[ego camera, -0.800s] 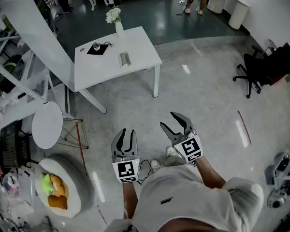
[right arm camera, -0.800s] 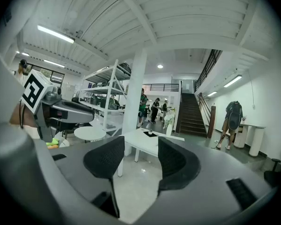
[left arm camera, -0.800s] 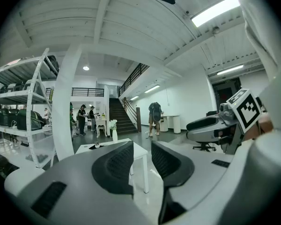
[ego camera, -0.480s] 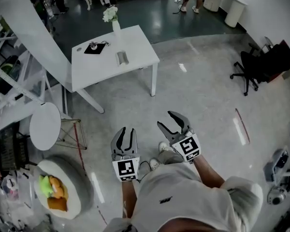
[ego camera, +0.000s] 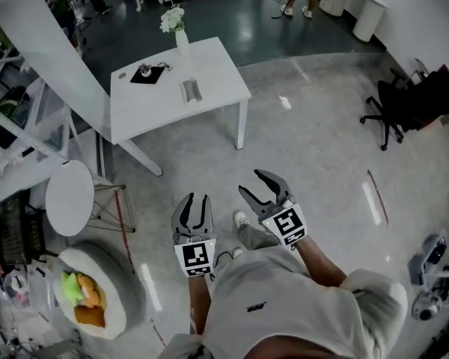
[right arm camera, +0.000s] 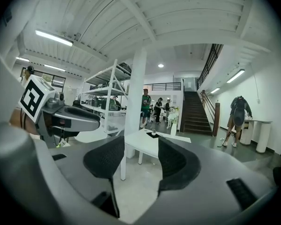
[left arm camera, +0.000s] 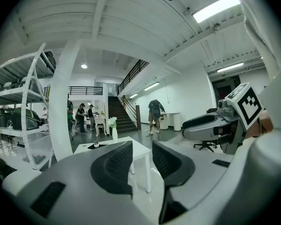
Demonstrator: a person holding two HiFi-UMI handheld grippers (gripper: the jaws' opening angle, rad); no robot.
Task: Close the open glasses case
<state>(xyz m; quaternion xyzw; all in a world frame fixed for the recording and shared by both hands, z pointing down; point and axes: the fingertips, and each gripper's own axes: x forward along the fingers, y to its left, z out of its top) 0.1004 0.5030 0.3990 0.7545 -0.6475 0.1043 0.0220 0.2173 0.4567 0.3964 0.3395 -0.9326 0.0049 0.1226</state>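
A white table [ego camera: 213,69] stands across the floor, far ahead of both grippers. On it lie a black flat item [ego camera: 151,73] with something small on top and a grey oblong thing [ego camera: 191,90]; both are too small to tell which is the glasses case. My left gripper [ego camera: 197,198] is held low over the floor, jaws slightly apart and empty. My right gripper [ego camera: 249,182] beside it is open wider, also empty. The left gripper view shows the table [left arm camera: 136,149] between the jaws, and so does the right gripper view, with the table [right arm camera: 141,143] well out of reach.
A vase of white flowers [ego camera: 178,30] stands at the table's far edge. A round white side table [ego camera: 72,193], white shelving [ego camera: 15,129] and a cushion with green and orange toys [ego camera: 90,294] are on the left. A black office chair [ego camera: 393,109] is at right. People stand at the back.
Both grippers have shifted slightly, the right one a little to the left. A foot has stepped forward below them. Neither gripper's jaws have changed.
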